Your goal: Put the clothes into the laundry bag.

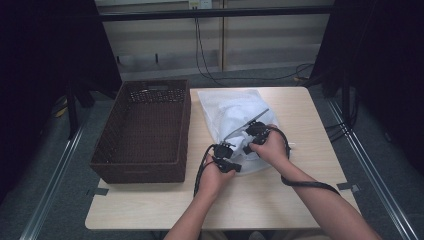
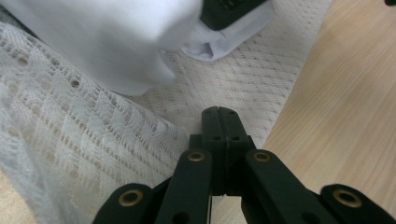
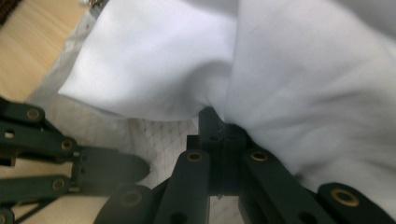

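The left gripper [image 2: 217, 112] is seen with its jaws fully together over the edge of a mesh bag [image 2: 70, 140]; whether a fold of the netting is pinched between the tips cannot be told, though the mesh lies right under them. The right gripper [image 3: 219, 122] is likewise closed, and a fold of white cloth [image 3: 289, 84] is bunched around its tips — it is judged to be nipped there. In the high view both grippers, left [image 1: 226, 156] and right [image 1: 254, 134], are held close together at the near end of the bag [image 1: 227, 107], which lies on the table [image 1: 300, 200] just right of a brown wicker basket [image 1: 145, 130]. The cloth is judged light, limp and a little slippery: it will sag and slide rather than keep a shape, so a gathered fold, not a single layer, is the better place to be gripped. The mesh is thin and open-weave — easily snagged or stretched by the tips — and is best taken at its rim, where the netting is doubled. Neither thing is fragile, but a loose pinch may be lost once the cloth is pulled.
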Motion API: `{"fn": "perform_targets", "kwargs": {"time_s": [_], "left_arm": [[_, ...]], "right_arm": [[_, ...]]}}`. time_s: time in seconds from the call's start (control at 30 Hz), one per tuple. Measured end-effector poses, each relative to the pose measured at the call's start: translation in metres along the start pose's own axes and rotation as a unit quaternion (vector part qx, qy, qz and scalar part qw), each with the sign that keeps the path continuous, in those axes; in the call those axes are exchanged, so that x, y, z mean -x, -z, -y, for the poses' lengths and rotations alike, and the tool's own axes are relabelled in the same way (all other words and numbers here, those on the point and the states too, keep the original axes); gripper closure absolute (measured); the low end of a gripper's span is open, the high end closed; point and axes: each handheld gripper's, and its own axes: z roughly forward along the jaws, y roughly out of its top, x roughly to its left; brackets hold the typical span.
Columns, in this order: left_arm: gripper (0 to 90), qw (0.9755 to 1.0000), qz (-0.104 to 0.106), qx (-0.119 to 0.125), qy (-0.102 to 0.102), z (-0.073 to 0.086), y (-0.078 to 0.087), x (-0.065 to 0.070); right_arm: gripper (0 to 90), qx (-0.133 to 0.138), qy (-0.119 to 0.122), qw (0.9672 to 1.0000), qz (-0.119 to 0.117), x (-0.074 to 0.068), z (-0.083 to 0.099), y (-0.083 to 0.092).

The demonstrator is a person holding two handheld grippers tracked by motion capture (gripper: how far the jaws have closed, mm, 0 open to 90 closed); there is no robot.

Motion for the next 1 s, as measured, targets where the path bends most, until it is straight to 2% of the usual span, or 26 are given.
{"fn": "perform_targets", "kwargs": {"time_s": [0.17,0.27,0.43,0.47,0.53,0.57,0.6,0.67,0.73,0.8,0.83,1.0], "left_arm": [[90.0,1.0,0.003,0.0,-0.001,0.0,0.0,-0.001],[90.0,0.9999,0.008,0.007,0.011,0.001,-0.001,-0.001],[90.0,1.0,0.003,0.0,0.002,0.0,0.0,-0.001],[90.0,0.9992,0.004,0.022,0.033,0.0,-0.003,0.003],[90.0,0.9993,0.007,0.017,0.032,0.0,-0.002,0.002],[90.0,0.9999,0.007,0.003,0.013,0.0,-0.001,-0.001],[90.0,0.9999,0.009,0.002,0.014,0.0,0.0,-0.002],[90.0,0.9991,0.011,0.017,0.037,0.0,-0.002,0.001],[90.0,0.9999,0.009,-0.002,0.009,0.0,0.0,-0.002],[90.0,0.9996,0.012,0.012,0.025,0.001,-0.002,0.0],[90.0,0.9998,0.011,0.005,0.016,0.001,-0.001,-0.002],[90.0,0.9997,0.015,0.005,0.02,0.001,-0.001,-0.002]], "right_arm": [[90.0,0.011,-0.009,0.9999,0.003,0.004,-0.008,0.0],[90.0,0.015,-0.008,0.9998,0.005,0.005,-0.012,-0.003],[90.0,0.019,-0.007,0.9997,0.012,0.007,-0.016,-0.007],[90.0,0.019,-0.009,0.9997,0.012,0.007,-0.017,-0.007],[90.0,0.02,-0.009,0.9996,0.015,0.008,-0.019,-0.009],[90.0,0.021,-0.003,0.9996,0.017,0.009,-0.02,-0.009],[90.0,0.023,-0.006,0.9995,0.02,0.009,-0.021,-0.01],[90.0,0.025,-0.005,0.9994,0.025,0.01,-0.022,-0.011],[90.0,0.035,-0.006,0.9989,0.029,0.011,-0.024,-0.012],[90.0,0.035,-0.012,0.9989,0.027,0.012,-0.026,-0.013],[90.0,0.039,-0.012,0.9988,0.029,0.013,-0.026,-0.013],[90.0,0.039,-0.009,0.9987,0.031,0.014,-0.029,-0.014]]}}
